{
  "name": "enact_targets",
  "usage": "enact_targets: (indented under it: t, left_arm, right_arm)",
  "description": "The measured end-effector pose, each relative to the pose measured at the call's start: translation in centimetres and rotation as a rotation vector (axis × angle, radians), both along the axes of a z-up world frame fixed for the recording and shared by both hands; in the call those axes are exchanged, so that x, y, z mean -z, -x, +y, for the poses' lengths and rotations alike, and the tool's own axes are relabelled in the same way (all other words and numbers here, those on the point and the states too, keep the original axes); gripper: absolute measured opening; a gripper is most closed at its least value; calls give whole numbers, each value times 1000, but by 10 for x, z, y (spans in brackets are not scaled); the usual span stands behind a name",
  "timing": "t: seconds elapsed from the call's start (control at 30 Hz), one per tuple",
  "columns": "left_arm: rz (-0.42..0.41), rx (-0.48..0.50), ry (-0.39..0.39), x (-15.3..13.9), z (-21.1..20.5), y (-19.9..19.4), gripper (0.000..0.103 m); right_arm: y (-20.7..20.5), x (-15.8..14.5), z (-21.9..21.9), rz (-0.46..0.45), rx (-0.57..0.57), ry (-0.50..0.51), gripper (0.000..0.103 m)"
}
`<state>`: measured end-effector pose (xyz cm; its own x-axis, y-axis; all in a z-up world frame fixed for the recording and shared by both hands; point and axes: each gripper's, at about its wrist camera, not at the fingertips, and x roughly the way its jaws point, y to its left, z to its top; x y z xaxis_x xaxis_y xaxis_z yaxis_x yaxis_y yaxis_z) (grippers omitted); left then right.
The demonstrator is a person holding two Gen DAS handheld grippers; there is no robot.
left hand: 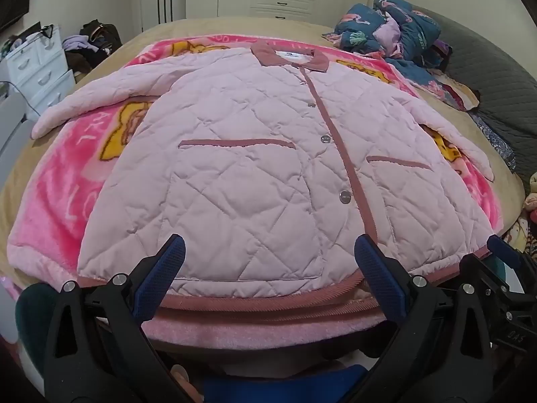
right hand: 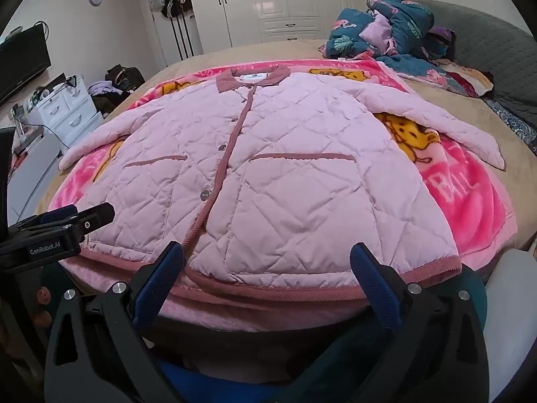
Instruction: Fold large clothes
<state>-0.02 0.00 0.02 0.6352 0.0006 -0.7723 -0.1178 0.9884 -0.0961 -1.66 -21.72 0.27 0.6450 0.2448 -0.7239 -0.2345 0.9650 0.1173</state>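
Note:
A pale pink quilted jacket [left hand: 255,168] with a dusty-rose collar, placket and hem lies flat, front up and buttoned, on a pink cartoon blanket [left hand: 60,194] on the bed. Both sleeves are spread out to the sides. It also shows in the right wrist view [right hand: 285,181]. My left gripper [left hand: 268,252] is open and empty, just above the jacket's near hem, left of the placket. My right gripper [right hand: 266,255] is open and empty over the hem, right of the placket. The left gripper also shows at the left edge of the right wrist view [right hand: 72,216].
A heap of teal and patterned bedding [left hand: 392,30] lies at the far right of the bed, next to a grey quilted cover [left hand: 486,77]. A white drawer unit [left hand: 40,67] and a clothes pile [left hand: 94,43] stand left of the bed. White wardrobes [right hand: 285,0] line the far wall.

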Motion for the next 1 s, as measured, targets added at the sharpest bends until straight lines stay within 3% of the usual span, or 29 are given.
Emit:
enact_targets:
  t: [1.0]
  left_arm:
    - [-9,7,10,-3,-1,1,95]
  right_arm:
    - [0,-5,2,-16,5,1,99]
